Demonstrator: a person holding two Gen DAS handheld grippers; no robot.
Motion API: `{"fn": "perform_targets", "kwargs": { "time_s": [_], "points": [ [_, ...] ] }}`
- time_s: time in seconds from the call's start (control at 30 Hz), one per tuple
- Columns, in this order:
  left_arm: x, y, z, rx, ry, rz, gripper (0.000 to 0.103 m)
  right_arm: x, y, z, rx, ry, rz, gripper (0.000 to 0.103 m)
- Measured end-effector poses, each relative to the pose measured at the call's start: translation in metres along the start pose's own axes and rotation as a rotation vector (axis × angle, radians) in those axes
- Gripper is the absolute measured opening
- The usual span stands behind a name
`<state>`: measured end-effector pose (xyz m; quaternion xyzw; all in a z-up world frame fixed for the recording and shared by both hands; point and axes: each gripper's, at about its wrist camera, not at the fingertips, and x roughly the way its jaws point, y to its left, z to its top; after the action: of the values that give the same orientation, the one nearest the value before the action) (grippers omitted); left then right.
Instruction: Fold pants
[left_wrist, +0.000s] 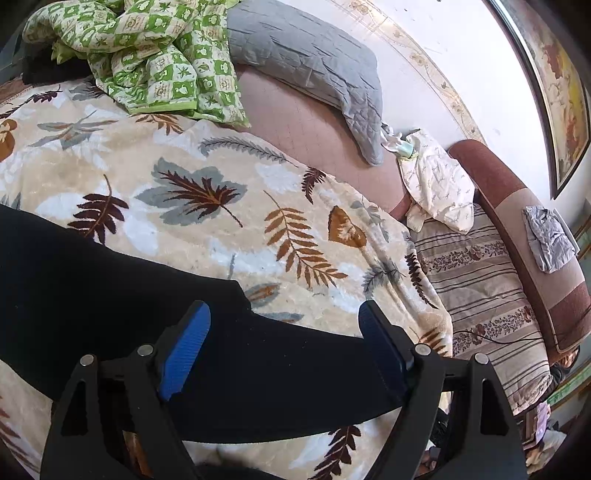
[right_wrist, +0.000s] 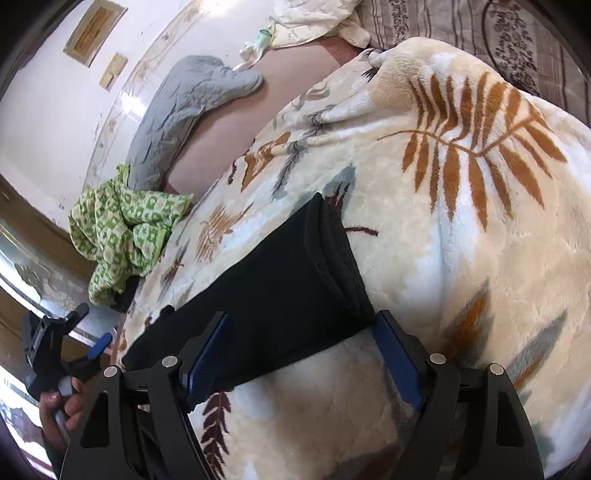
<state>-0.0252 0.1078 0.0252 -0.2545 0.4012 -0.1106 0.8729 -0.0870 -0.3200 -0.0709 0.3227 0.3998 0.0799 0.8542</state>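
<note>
Nearest to each camera, both grippers stand with their blue-padded jaws spread wide and nothing pinched between the pads. From the left wrist view, the left gripper (left_wrist: 284, 321) hovers over the black pants (left_wrist: 110, 280), whose dark fabric stretches from the left edge across and under the gap between the jaws; whether the pads touch the cloth I cannot tell. From the right wrist view, the right gripper (right_wrist: 301, 332) hangs over the other end of the pants (right_wrist: 273, 295), where a cuffed leg opening (right_wrist: 332, 251) lies flat, with the right jaw just beside its corner. At the lower left of that view, a hand (right_wrist: 61, 406) holds the other gripper (right_wrist: 88, 332) off the bed's edge.

The pants lie laid out on a cream plush blanket (left_wrist: 221, 221) printed with brown and grey leaves, which covers the bed. Beyond it, a bare pinkish mattress cover (left_wrist: 306, 122) shows. A crumpled green-and-white checked quilt (left_wrist: 159, 55) sits farther back, beside a grey quilted pillow (left_wrist: 306, 55) against the white wall (left_wrist: 461, 55). To the right, a striped floral sheet (left_wrist: 480, 280) runs along a brown headboard (left_wrist: 517, 206), with a pale printed cloth (left_wrist: 436, 184) bunched at its near end.
</note>
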Motion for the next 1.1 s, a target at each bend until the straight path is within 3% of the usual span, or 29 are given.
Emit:
{"fn": "perform_targets", "kwargs": {
  "time_s": [0.07,0.23,0.37,0.43,0.5,0.63,0.73,0.83,1.0,1.1],
  "points": [
    [0.000,0.000,0.000,-0.001,0.000,0.000,0.083,-0.001,0.000,-0.004,0.012,-0.004,0.021,0.079],
    [-0.001,0.000,0.001,0.004,0.001,0.001,0.083,-0.001,-0.011,0.002,0.070,-0.049,0.017,0.059],
    [0.000,0.000,0.000,-0.007,0.003,0.001,0.083,-0.003,-0.007,-0.007,0.035,-0.047,0.010,0.057],
    [0.000,0.000,0.000,-0.002,0.001,0.004,0.083,-0.001,-0.008,-0.003,0.038,-0.061,0.000,0.049],
    [0.000,0.000,0.001,0.003,0.002,0.010,0.083,0.000,-0.016,0.000,0.091,-0.072,0.024,0.044],
    [0.000,0.000,0.001,-0.009,0.001,0.007,0.083,-0.002,-0.018,-0.003,0.076,-0.086,0.019,0.037],
    [0.000,0.000,0.001,-0.008,-0.003,0.007,0.083,-0.002,-0.028,-0.003,0.115,-0.097,0.016,0.020],
    [-0.005,0.008,0.002,-0.036,-0.004,-0.004,0.083,-0.003,-0.030,-0.003,0.137,-0.103,0.023,0.011],
    [-0.031,0.030,0.002,-0.143,-0.035,-0.021,0.083,-0.007,-0.018,0.000,0.131,-0.121,0.026,0.009],
    [-0.052,0.045,0.005,-0.206,-0.060,0.031,0.083,-0.010,-0.008,-0.001,0.104,-0.125,0.024,0.009]
  ]
}}
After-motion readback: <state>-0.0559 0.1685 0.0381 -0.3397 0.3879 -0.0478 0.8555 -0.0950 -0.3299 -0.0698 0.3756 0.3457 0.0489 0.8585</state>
